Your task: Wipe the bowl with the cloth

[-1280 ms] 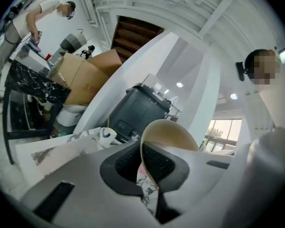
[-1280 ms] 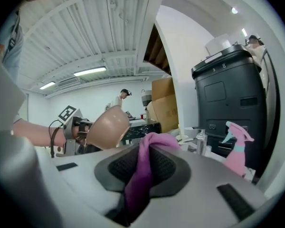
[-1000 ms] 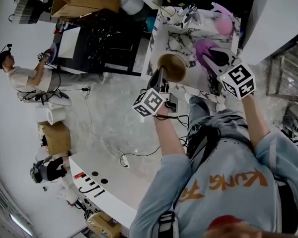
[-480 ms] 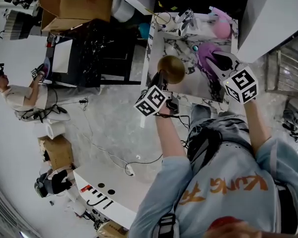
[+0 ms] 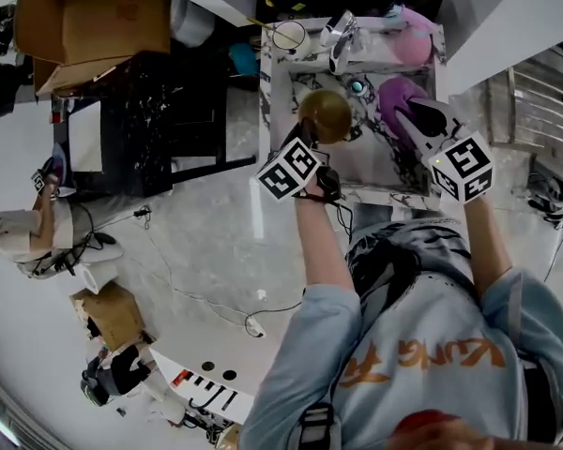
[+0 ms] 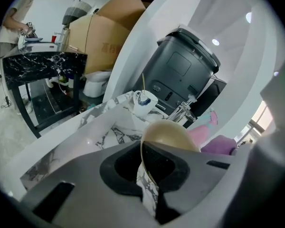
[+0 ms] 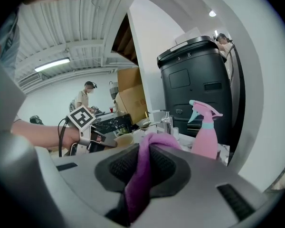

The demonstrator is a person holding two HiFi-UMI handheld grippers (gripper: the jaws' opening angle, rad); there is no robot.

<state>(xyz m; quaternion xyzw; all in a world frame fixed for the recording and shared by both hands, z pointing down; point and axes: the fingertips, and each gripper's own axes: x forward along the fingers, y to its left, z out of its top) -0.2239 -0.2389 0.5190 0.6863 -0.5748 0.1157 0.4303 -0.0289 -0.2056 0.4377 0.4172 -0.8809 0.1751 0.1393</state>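
Observation:
A golden-tan bowl (image 5: 326, 115) hangs over the marble sink (image 5: 373, 162), and my left gripper (image 5: 306, 137) is shut on its near rim. In the left gripper view the bowl (image 6: 170, 135) stands on edge, its rim pinched between the dark pads of the left gripper (image 6: 147, 177). A purple cloth (image 5: 394, 96) is bunched to the right of the bowl, a little apart from it, and my right gripper (image 5: 415, 115) is shut on it. The right gripper view has the cloth (image 7: 141, 172) clamped in the right gripper (image 7: 140, 184), with the bowl (image 7: 124, 139) beyond at the left.
A chrome tap (image 5: 341, 32) and a pink spray bottle (image 5: 414, 43) stand at the sink's far edge, near a white cup (image 6: 145, 101). A black bin (image 6: 181, 70) is behind the counter. Left of the sink are a black marble table (image 5: 141, 120) and cardboard boxes (image 5: 84, 12).
My left gripper has carried the bowl forward and down over the sink basin. The right gripper with the cloth has shifted slightly the same way, keeping to the bowl's right.

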